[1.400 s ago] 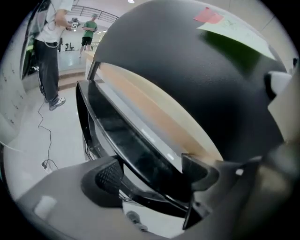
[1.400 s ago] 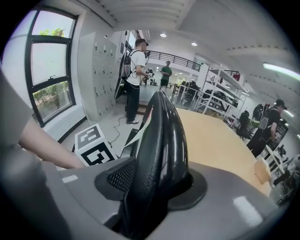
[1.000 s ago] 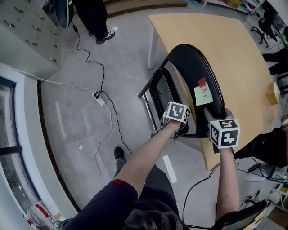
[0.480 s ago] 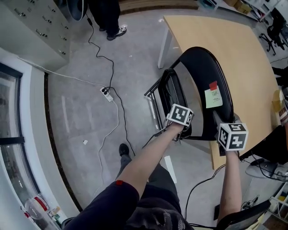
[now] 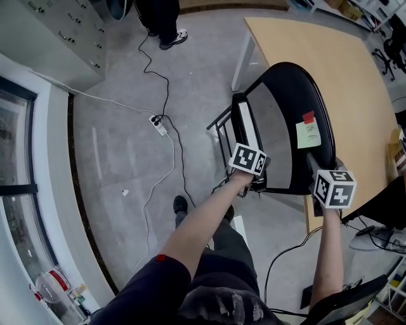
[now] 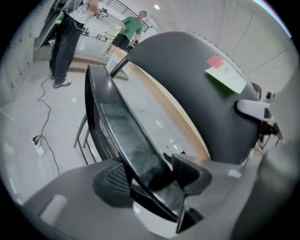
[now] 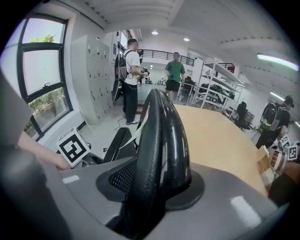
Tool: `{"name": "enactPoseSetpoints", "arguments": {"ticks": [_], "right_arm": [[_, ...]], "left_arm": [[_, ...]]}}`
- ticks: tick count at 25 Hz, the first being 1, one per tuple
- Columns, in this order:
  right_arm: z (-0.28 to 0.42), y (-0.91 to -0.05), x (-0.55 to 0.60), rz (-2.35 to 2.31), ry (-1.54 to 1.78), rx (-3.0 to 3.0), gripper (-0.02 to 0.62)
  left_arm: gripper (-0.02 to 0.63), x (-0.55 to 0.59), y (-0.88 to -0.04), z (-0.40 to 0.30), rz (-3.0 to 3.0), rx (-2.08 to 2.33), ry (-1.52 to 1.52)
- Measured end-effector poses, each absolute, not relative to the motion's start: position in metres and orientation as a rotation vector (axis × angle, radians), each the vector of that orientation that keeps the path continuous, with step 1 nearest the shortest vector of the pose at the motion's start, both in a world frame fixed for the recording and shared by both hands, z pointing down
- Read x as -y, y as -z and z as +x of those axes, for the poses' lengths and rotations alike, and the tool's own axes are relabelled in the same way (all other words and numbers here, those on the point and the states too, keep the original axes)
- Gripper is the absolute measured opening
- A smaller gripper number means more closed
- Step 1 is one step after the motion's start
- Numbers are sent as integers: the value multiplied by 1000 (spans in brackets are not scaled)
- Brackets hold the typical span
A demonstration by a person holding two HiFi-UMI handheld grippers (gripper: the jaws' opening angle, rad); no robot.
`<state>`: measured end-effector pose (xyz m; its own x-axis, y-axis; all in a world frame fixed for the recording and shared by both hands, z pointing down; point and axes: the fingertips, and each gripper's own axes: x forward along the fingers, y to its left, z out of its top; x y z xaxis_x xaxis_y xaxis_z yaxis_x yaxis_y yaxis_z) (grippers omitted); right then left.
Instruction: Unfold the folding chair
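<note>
- While the head view looks steeply down, the wearer's dark sleeve (image 5: 162,279) & legs fill 6 o'clock; both forearms reach toward 1–3 o'clock.
- L gripper (image 5: 252,183): just right of frame centre, marker cube on top. Jaws clamped on the near edge of the seat (image 5: 241,124); in the L gripper view a ribbed pad (image 6: 118,181) lies against each face of the black panel, no gap.
- R gripper (image 5: 331,202): at 4 o'clock, closed round the padded rim of the backrest (image 5: 298,162). The R gripper view shows the rim wedged between both pads, running up to 12 o'clock.
- Folding chair (image 5: 292,79): black, standing on the floor at 1–2 o'clock, partly opened; seat edge-on & tilted, apart from backrest, grey floor showing between them.
- Green note (image 5: 308,134) w/ red tab (image 5: 308,117) just above it, both stuck on the backrest at 2 o'clock.
- Wooden table (image 5: 342,57): light top, directly behind the backrest, 1–3 o'clock.
- Floor, 10–11 o'clock: white power strip (image 5: 158,125) w/ black & white cables trailing off; wearer's shoe (image 5: 180,204) near centre.
- Far field: grey lockers (image 5: 57,32) at 11 o'clock; a standing person's legs (image 5: 158,16) at 12 o'clock. The R gripper view adds a person in white w/ backpack (image 7: 131,70), a person in green (image 7: 175,72), shelving (image 7: 213,82) at 1 o'clock, window (image 7: 44,84) at 9–10 o'clock.
</note>
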<state>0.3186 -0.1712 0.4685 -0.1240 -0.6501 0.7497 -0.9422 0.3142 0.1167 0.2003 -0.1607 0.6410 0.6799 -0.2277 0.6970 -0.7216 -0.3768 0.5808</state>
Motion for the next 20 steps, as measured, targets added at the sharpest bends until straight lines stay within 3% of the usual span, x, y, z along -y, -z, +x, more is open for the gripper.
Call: {"name": "enactPoseSetpoints", "arguments": {"ticks": [20], "right_arm": [[308, -498, 172, 1421, -691, 1852, 169]], "left_arm": [[261, 128, -680, 75, 1775, 841, -635]]}}
